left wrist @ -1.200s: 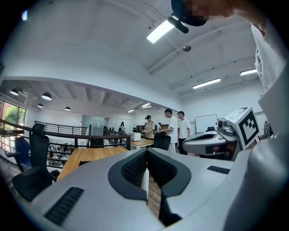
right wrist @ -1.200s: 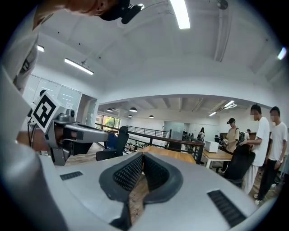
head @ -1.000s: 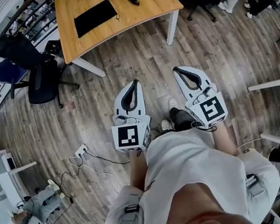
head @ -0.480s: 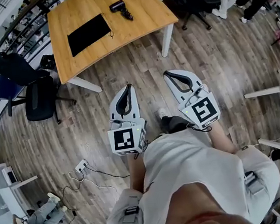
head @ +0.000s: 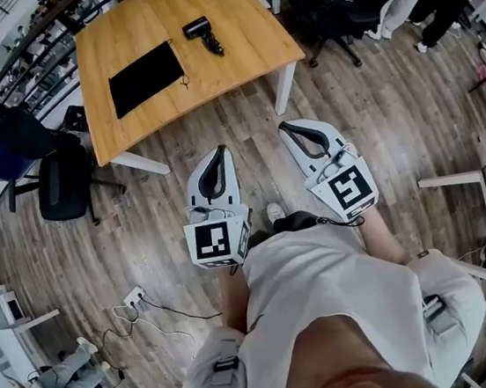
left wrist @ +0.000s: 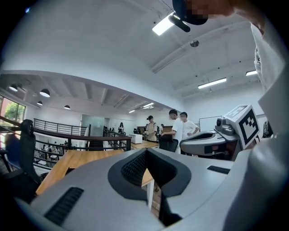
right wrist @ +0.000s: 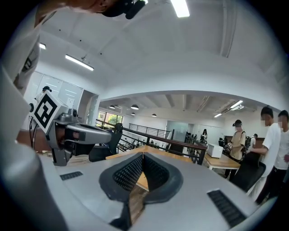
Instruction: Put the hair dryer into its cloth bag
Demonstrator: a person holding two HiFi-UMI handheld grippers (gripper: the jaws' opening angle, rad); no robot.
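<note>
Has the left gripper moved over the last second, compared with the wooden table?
Yes. The left gripper has come nearer the wooden table: the strip of floor between its tip and the table's near edge has narrowed.

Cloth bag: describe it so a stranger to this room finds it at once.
Find the light wooden table at the top of the head view. On its left half lies the flat black rectangular cloth bag. Its one neighbour, the small black hair dryer to its right, is lumpy; the bag is a flat sheet.

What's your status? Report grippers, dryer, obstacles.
Left gripper, right gripper shut, empty. Hair dryer on table beside flat cloth bag, untouched. Only floor between.
</note>
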